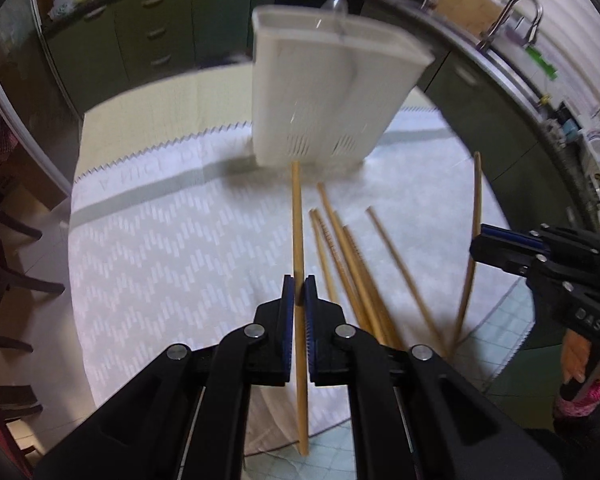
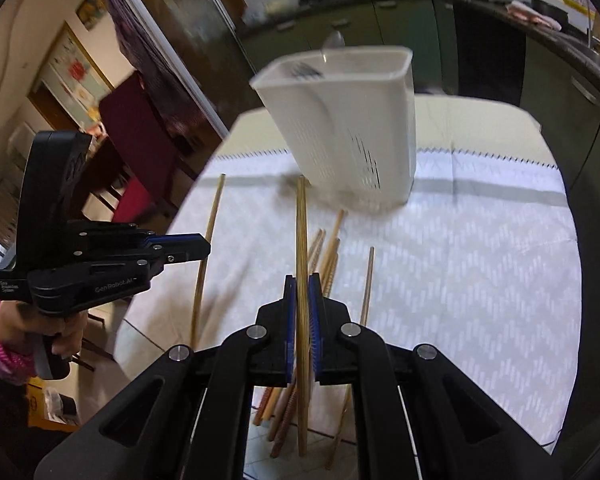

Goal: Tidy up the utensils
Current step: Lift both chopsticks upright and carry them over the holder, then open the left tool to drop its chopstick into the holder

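Observation:
My left gripper (image 1: 299, 286) is shut on a wooden chopstick (image 1: 297, 216) that points toward the white slotted utensil holder (image 1: 320, 92) standing on the table. My right gripper (image 2: 302, 286) is shut on another wooden chopstick (image 2: 301, 224), also aimed at the holder (image 2: 348, 120). A clear spoon (image 2: 334, 42) stands in the holder. Several loose chopsticks (image 1: 348, 256) lie on the white patterned cloth between the grippers. In the left wrist view the right gripper (image 1: 480, 246) shows at the right with its chopstick (image 1: 473, 248). In the right wrist view the left gripper (image 2: 204, 246) shows at the left.
The white cloth (image 1: 160, 248) covers a round table. Green kitchen cabinets (image 1: 148, 36) and a sink tap (image 1: 512, 20) run behind it. Dark red chairs (image 2: 132, 136) stand by the table's left side.

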The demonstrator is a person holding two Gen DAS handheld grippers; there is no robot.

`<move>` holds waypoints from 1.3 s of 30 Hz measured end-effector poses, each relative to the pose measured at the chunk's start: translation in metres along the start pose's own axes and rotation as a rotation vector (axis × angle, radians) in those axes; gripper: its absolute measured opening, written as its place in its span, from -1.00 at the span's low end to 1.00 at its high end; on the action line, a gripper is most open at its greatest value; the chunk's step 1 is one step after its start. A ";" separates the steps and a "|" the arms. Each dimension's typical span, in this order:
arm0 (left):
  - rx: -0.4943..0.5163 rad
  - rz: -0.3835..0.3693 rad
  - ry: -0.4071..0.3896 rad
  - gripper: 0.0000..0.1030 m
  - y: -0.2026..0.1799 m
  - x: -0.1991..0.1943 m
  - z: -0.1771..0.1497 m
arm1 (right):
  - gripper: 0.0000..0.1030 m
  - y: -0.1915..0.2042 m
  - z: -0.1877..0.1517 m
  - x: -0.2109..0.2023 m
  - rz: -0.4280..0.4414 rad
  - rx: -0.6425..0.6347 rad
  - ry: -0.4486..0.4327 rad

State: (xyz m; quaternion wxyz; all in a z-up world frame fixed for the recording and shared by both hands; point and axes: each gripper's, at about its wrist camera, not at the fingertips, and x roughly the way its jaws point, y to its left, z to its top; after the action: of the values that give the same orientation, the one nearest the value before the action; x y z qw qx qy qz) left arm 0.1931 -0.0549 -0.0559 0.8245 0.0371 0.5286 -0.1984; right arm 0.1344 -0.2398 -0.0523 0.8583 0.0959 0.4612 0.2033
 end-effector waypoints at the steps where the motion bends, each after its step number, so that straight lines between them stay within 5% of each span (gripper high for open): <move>1: 0.004 -0.005 -0.020 -0.90 -0.005 -0.006 -0.002 | -0.86 -0.001 0.000 -0.003 0.004 0.000 -0.012; 9: 0.088 0.007 -0.186 -0.90 -0.021 -0.061 -0.015 | -0.86 0.008 -0.011 -0.031 0.004 -0.030 -0.099; 19: 0.136 0.001 -0.267 -0.91 -0.034 -0.096 -0.009 | -0.86 0.025 0.001 -0.068 -0.001 -0.080 -0.194; 32: 0.134 -0.022 -0.353 -0.92 -0.041 -0.128 0.037 | -0.86 0.037 0.045 -0.119 0.011 -0.105 -0.278; 39: 0.120 -0.019 -0.305 -0.92 -0.036 -0.114 0.048 | -0.86 0.043 0.062 -0.133 -0.008 -0.115 -0.310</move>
State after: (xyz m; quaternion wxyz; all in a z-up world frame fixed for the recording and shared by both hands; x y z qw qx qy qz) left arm 0.1794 -0.0683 0.0718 0.8897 0.0508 0.3847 -0.2406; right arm 0.1095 -0.2582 0.0975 0.9240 0.0748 0.3113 0.2089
